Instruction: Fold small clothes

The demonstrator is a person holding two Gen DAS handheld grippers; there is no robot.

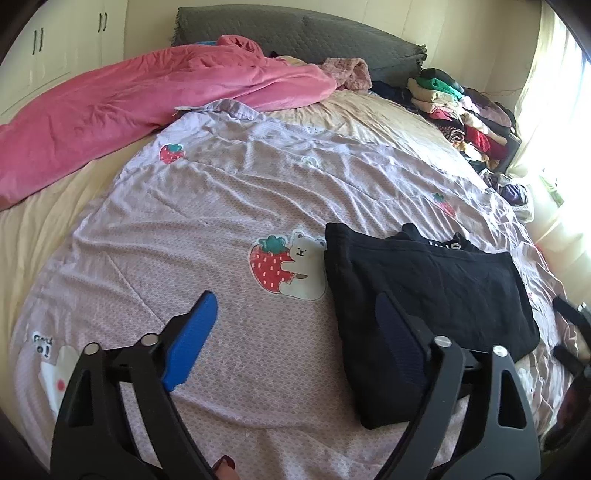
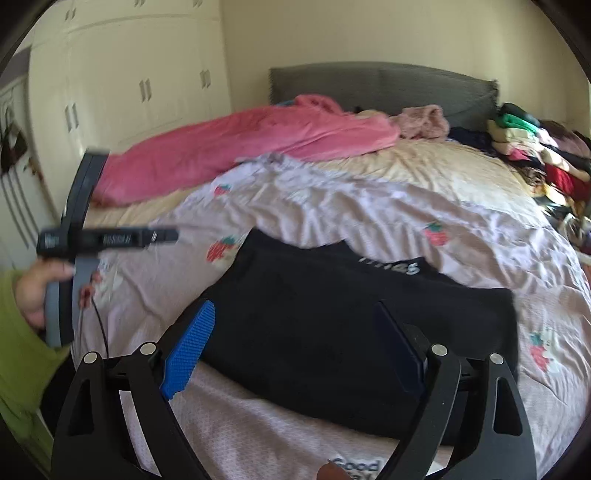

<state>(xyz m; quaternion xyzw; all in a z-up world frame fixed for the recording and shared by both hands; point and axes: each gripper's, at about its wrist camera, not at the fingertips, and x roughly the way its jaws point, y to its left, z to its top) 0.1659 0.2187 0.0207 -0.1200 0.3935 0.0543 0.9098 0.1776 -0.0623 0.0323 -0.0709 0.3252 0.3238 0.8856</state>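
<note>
Landmark: black garment (image 1: 428, 291), folded into a rough rectangle w/ white lettering at its far edge, lying flat on the lilac strawberry-print quilt (image 1: 221, 229); quilt spread over a bed w/ cream sheet (image 1: 388, 114).

Left gripper (image 1: 299, 332): fingers spread wide, nothing between them; blue-padded finger (image 1: 192, 339) over bare quilt to the left of the garment; dark-padded finger (image 1: 397, 339) over the garment's near-left part; contact w/ fabric cannot be told. Strawberry-and-bear patch (image 1: 288, 267) just beside the garment's left edge.

Right gripper (image 2: 299, 347): fingers spread wide, holding nothing; blue pad (image 2: 188, 350) at the garment's near-left edge, dark pad (image 2: 399, 350) over its near-right part; whether either touches the cloth cannot be told. In the right wrist view the left unit shows blurred, left of the garment, gripped by a hand (image 2: 40, 291) w/ green sleeve (image 2: 18, 354).

Beyond the garment: pink blanket (image 1: 129, 110) bunched across the far-left of the bed; grey headboard (image 1: 295, 33) behind it; small pink knit item (image 1: 347, 72) near the headboard. Far-right of the garment: pile of mixed clothes (image 1: 465, 118) along the bed edge, bright window (image 1: 561, 110) behind. Cream wardrobe doors (image 2: 129, 81) far-left of the garment.
</note>
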